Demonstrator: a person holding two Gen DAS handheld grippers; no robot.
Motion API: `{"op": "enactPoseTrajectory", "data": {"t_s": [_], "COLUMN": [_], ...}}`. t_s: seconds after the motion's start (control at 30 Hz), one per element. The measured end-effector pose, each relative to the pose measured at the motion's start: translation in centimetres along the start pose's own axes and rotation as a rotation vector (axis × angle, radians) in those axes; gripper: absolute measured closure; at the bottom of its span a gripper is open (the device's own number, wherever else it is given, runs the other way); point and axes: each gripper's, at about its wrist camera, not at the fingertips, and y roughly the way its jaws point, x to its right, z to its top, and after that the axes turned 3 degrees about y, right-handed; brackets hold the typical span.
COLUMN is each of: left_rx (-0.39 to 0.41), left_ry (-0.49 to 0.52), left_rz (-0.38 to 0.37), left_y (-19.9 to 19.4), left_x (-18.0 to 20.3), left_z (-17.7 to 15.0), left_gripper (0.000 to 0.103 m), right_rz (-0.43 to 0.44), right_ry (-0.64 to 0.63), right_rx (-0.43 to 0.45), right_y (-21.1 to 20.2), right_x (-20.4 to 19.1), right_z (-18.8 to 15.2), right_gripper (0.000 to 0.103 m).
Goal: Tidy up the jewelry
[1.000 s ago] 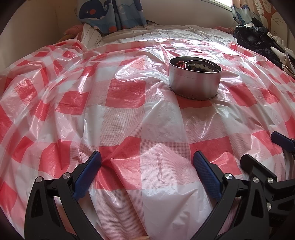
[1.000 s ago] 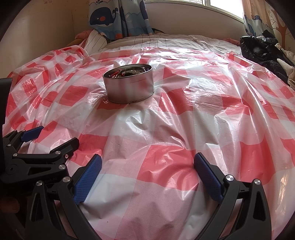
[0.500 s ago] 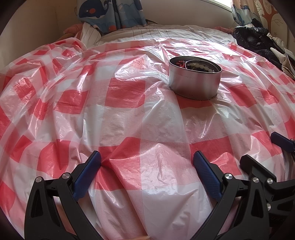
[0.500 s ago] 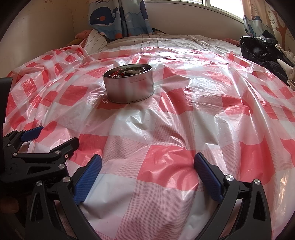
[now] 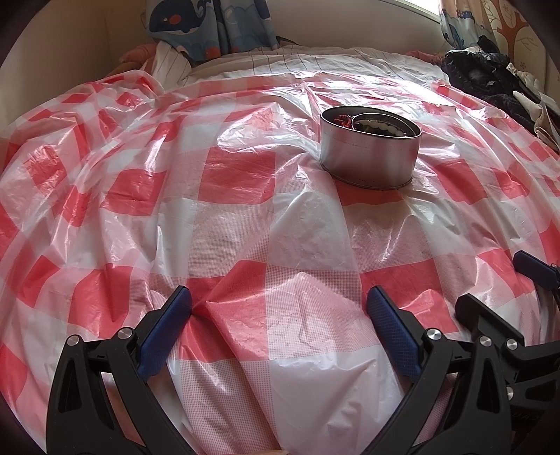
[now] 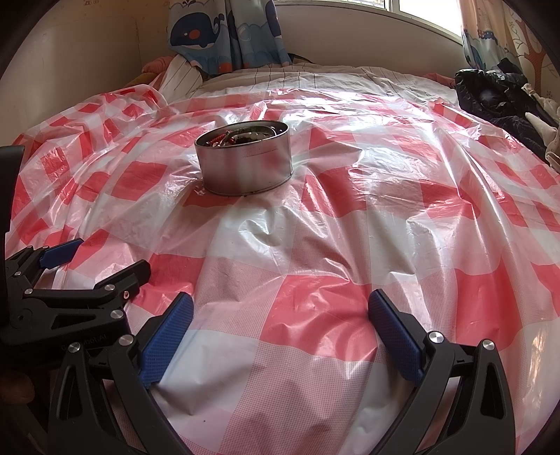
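Note:
A round silver tin stands on the red and white checked plastic sheet, far ahead of both grippers. Inside it lie a string of pale beads and something red. In the right wrist view the same tin sits ahead and to the left, with red pieces at its rim. My left gripper is open low over the sheet, nothing between its blue pads. My right gripper is open too and holds nothing. Each gripper shows at the edge of the other's view.
The sheet covers a bed and is crumpled with folds. A dark heap of clothes lies at the far right. A whale-print curtain hangs at the back over striped bedding. A wall runs along the left.

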Motion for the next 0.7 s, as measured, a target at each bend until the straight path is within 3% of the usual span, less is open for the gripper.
{"op": "enactPoseTrajectory", "data": {"t_s": [0.7], "left_rx": [-0.002], "left_ry": [-0.002], "left_rz": [-0.002], "left_y": [0.09], "left_x": [-0.06], "left_z": [0.04], "left_gripper": [0.007], "right_rz": [-0.001], "right_ry": [-0.001], "right_rx": [0.0], "right_y": [-0.04], "right_x": [-0.02], "right_z": [-0.01], "right_gripper": [0.007]}}
